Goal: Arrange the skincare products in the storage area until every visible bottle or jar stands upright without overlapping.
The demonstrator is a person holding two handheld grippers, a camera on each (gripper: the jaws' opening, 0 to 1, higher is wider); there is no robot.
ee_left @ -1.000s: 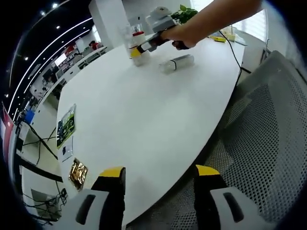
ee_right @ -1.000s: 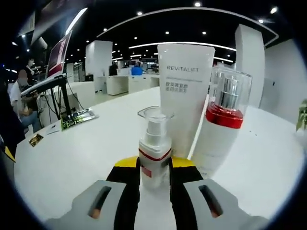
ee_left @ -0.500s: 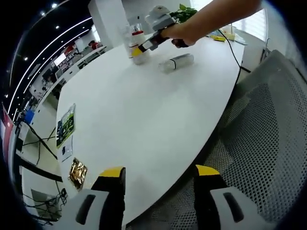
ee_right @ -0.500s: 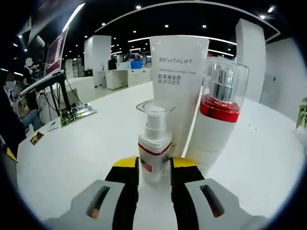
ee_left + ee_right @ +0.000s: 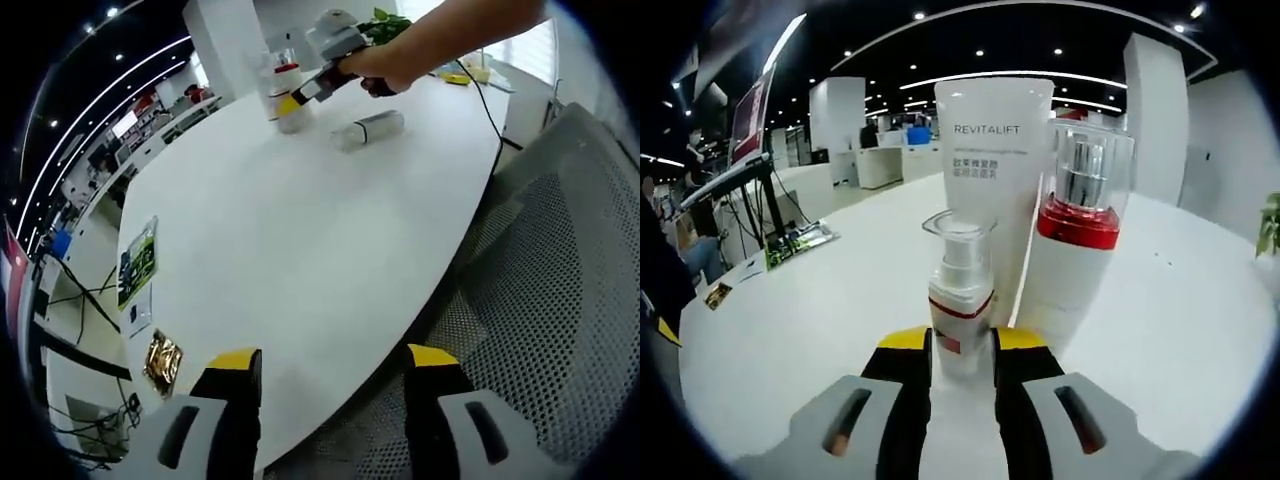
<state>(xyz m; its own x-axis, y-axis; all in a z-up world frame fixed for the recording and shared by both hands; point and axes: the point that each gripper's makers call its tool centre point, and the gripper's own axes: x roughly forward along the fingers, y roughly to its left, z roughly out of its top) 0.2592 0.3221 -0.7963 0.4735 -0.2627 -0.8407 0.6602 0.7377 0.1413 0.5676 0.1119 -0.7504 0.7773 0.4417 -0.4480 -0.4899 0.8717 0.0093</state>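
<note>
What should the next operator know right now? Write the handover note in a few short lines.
Right gripper: shut on the small pump bottle, held upright on the white table.
Left gripper: open, holding nothing, at the near table edge over a mesh chair.
Upright behind the pump bottle: the white tube and the red-collared bottle.
Still lying on its side: one clear-capped bottle, just beside the standing group.
Done: three items upright.
Left: release the pump bottle if it stands, then stand the lying bottle clear of the others.
</note>
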